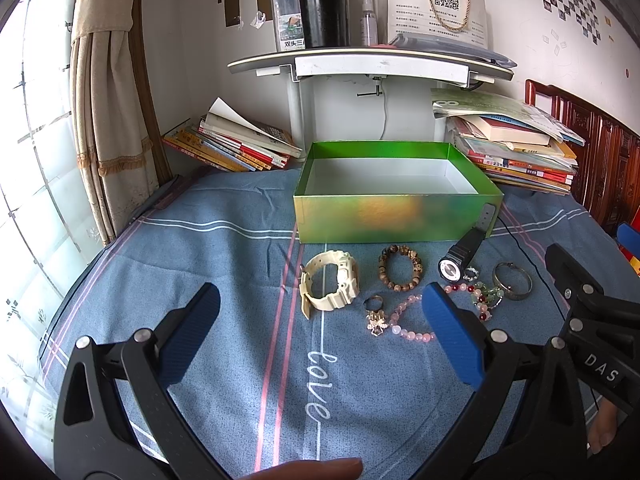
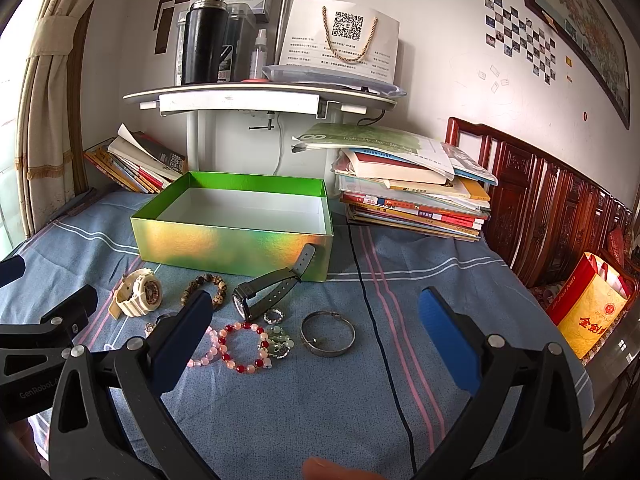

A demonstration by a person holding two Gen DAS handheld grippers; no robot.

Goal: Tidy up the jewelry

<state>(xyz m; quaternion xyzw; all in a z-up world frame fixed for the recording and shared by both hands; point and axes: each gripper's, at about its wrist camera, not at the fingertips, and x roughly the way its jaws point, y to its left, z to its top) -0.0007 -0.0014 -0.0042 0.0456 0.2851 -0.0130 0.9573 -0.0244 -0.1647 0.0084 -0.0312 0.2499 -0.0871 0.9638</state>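
On the blue striped cloth (image 1: 224, 248), before the shiny green open box (image 1: 384, 220), lie a cream plastic watch (image 1: 328, 282), brown bead bracelet (image 1: 400, 267), black watch (image 1: 460, 258) and silver bangle (image 1: 514, 281). Only the right view shows a yellow bag (image 2: 588, 314). The left gripper (image 1: 320, 316) and right gripper (image 2: 316, 314) both hover wide open, empty.

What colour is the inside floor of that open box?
White, under green inner walls of the box; the right wrist view shows it best.
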